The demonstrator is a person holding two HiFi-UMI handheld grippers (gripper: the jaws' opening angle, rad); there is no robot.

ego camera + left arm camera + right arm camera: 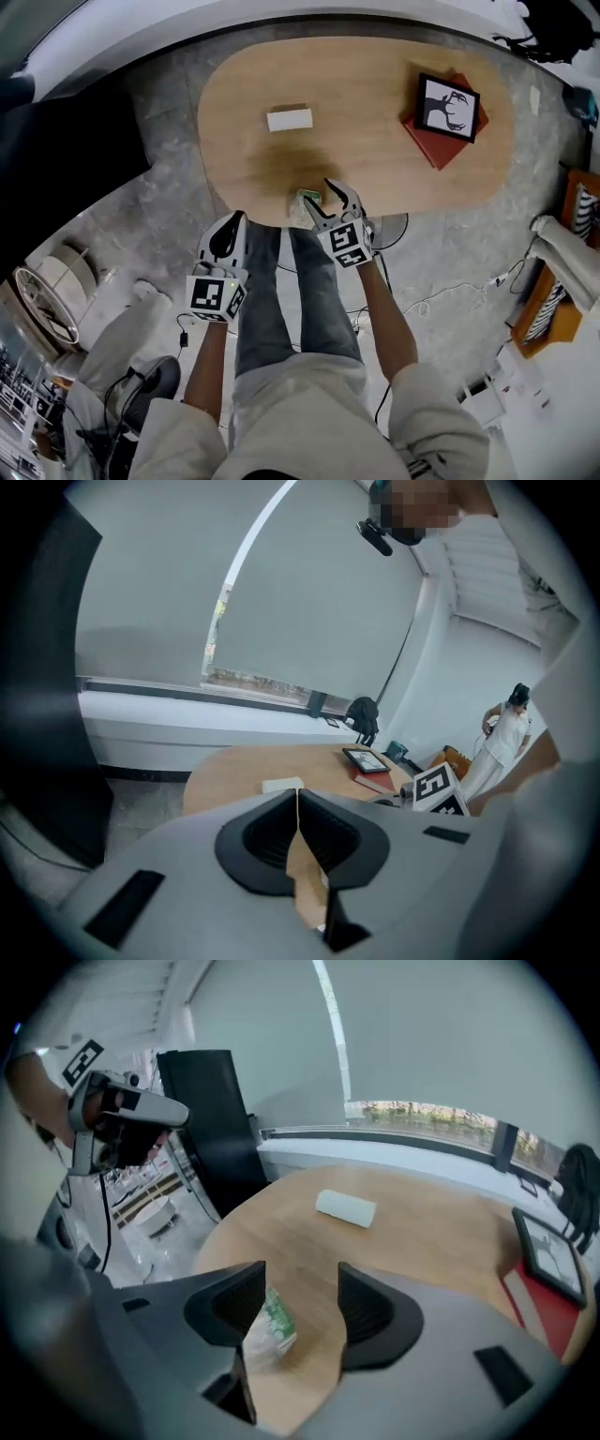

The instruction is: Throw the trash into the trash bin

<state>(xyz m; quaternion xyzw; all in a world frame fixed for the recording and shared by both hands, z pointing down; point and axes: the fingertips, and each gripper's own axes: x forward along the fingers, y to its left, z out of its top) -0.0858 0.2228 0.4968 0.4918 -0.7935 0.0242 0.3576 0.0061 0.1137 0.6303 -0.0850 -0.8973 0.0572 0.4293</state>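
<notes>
The left gripper (pixel 298 808) is held clenched on nothing, off the near edge of the oval wooden table (pixel 375 159). The crumpled green-and-white wrapper (pixel 270 1327) lies at that near edge, beneath the spread, empty jaws of the right gripper (pixel 300 1299), close to its left jaw. The jaws would best be centred over the wrapper and lowered before being closed. Farther off, a white box (pixel 290 119) and, to the right, a framed deer picture (pixel 447 106) on a red book (pixel 431 145) are seen. The table is surrounded by grey marbled floor (pixel 178 122), and no bin can be made out.

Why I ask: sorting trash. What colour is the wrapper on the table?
Green and white wrapper; right gripper view.
</notes>
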